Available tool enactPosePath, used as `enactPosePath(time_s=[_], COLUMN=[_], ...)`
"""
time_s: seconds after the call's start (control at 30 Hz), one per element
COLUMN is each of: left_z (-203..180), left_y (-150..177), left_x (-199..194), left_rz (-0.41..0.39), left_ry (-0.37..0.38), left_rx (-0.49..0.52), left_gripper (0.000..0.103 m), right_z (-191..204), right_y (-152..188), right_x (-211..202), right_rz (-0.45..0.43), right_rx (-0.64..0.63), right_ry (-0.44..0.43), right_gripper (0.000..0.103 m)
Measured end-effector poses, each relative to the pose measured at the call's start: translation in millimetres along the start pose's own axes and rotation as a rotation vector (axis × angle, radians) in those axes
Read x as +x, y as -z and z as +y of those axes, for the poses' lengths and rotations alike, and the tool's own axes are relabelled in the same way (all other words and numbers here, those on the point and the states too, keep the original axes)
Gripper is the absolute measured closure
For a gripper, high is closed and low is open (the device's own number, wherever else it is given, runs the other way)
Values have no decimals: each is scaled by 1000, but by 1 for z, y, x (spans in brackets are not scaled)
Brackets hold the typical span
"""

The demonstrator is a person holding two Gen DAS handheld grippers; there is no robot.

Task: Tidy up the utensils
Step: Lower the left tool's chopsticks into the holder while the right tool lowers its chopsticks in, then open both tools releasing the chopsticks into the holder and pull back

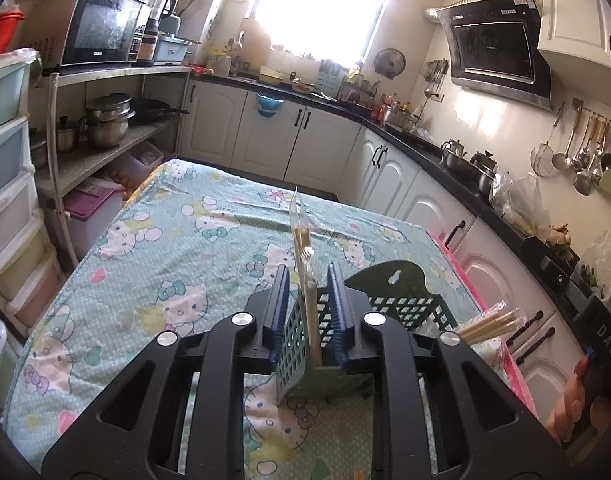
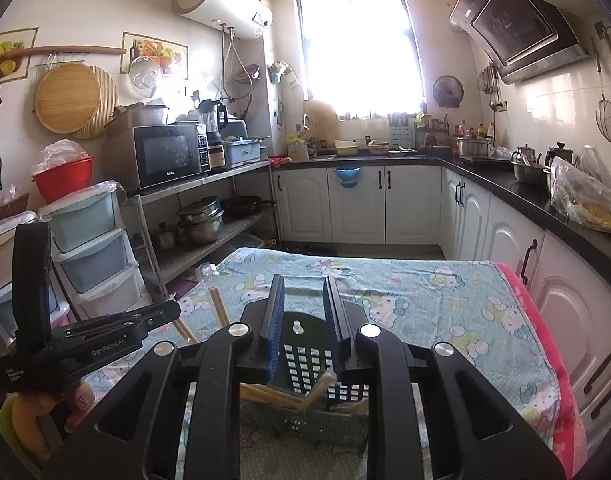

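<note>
The wrapped chopsticks [image 1: 310, 280], judged light, stiff and slippery, stood between the left gripper's [image 1: 308, 312] slackened jaws at 12 o'clock; mid-shaft grasping was advised. The right gripper [image 2: 303, 326] was released.

We're in a small kitchen w/ a bright window [image 2: 359, 46] on the far wall, light blown out. Left of the window: water heater [image 2: 221, 2] up high, metal shelf rack [image 2: 209, 184] w/ microwave [image 2: 169, 156] on top, pots below, plastic drawers [image 2: 93, 256] nearer us. Right of the window: white cabinets [image 2: 385, 204] under a black counter [image 2: 517, 190], range hood [image 2: 517, 28] above. Cartoon-cat tablecloth [image 2: 445, 300] in front
</note>
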State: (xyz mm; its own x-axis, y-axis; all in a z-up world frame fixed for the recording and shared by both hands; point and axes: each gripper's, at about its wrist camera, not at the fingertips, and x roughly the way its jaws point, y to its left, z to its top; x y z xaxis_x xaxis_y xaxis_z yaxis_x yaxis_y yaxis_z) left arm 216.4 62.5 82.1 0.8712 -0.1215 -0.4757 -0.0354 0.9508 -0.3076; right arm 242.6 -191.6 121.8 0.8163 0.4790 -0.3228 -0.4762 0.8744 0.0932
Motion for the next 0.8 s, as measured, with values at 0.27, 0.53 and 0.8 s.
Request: enactPosePath(time_s=[0.27,0.53,0.8], left_z=[1,1,2], left_y=[5,10,18], left_x=[-6,-13,-21], left_rz=[11,18,37], left_ry=[12,24,39], left_rx=[-1,-1,1], left_gripper=[74,59,44], right_z=[-5,-8,-10], right_y=[10,23,42], right_x=[-11,-21,-28], right_rz=[24,43,82], right_rx=[18,33,49], right_ry=[-4,-6,-8], right_gripper=[73,62,56])
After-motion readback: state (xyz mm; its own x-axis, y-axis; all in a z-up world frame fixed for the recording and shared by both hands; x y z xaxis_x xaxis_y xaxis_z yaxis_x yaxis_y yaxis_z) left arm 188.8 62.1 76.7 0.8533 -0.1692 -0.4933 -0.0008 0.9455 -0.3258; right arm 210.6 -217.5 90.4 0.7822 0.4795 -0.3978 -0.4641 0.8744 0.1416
